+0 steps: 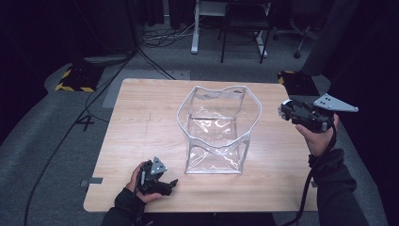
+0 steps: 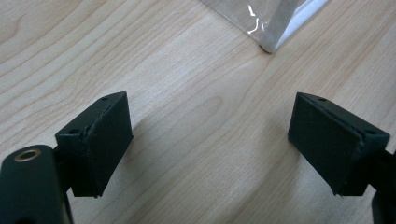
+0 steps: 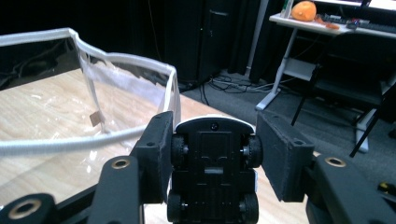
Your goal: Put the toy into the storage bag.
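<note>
A clear plastic bag (image 1: pixel 219 127) with white trim stands open in the middle of the wooden table (image 1: pixel 141 122). My right gripper (image 1: pixel 288 112) hovers in the air just right of the bag's rim. In the right gripper view its jaws are shut on a small toy car (image 3: pixel 214 172), whose black underside and wheels face the camera, with the bag's rim (image 3: pixel 126 63) to the left. My left gripper (image 1: pixel 171 184) rests on the table near the front edge, left of the bag. In the left gripper view it (image 2: pixel 210 140) is open over bare wood, with the bag's corner (image 2: pixel 275 23) ahead.
Beyond the table, the grey floor carries cables (image 1: pixel 155 61), desk legs (image 1: pixel 195 28), a chair (image 1: pixel 244 28) and yellow-black striped blocks (image 1: pixel 75 77). A desk with an orange object (image 3: pixel 303 9) stands in the background of the right gripper view.
</note>
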Tool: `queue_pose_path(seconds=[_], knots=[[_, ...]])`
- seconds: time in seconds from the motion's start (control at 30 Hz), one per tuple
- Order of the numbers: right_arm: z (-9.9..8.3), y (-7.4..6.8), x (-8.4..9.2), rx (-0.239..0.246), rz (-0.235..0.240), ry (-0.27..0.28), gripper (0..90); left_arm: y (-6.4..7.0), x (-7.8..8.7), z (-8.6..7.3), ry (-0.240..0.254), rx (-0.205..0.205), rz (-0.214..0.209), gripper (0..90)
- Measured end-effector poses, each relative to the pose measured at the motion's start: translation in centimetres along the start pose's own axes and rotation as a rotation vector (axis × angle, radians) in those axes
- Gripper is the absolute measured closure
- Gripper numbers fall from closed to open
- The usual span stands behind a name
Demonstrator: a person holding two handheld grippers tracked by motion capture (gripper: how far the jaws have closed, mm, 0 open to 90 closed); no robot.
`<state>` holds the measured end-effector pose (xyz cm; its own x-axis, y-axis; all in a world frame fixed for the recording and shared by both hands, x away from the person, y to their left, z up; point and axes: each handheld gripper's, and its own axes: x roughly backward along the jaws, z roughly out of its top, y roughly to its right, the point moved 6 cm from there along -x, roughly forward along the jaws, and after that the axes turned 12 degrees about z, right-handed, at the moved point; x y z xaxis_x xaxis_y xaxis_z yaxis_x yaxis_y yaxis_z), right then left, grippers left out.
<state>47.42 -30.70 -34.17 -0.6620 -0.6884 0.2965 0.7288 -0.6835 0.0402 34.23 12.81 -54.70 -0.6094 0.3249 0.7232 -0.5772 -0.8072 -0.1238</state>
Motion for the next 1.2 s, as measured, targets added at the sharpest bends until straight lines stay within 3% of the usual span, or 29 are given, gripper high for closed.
queue_pose_path(seconds=[0.5, 0.87, 1.2], knots=[[4.2, -1.5, -0.8, 0.046, 0.034, 0.044, 48.6, 0.0, 0.0, 0.0, 0.001, 0.001, 0.002, 13.9], [6.3, -3.4, -1.4, 0.091, 0.066, 0.057, 48.7, -0.1, 0.0, 0.0, -0.002, -0.01, 0.01, 13.9], [7.5, -4.8, -2.4, 0.097, 0.111, 0.068, 48.7, -0.1, 0.0, 0.0, -0.003, -0.01, 0.009, 13.9]])
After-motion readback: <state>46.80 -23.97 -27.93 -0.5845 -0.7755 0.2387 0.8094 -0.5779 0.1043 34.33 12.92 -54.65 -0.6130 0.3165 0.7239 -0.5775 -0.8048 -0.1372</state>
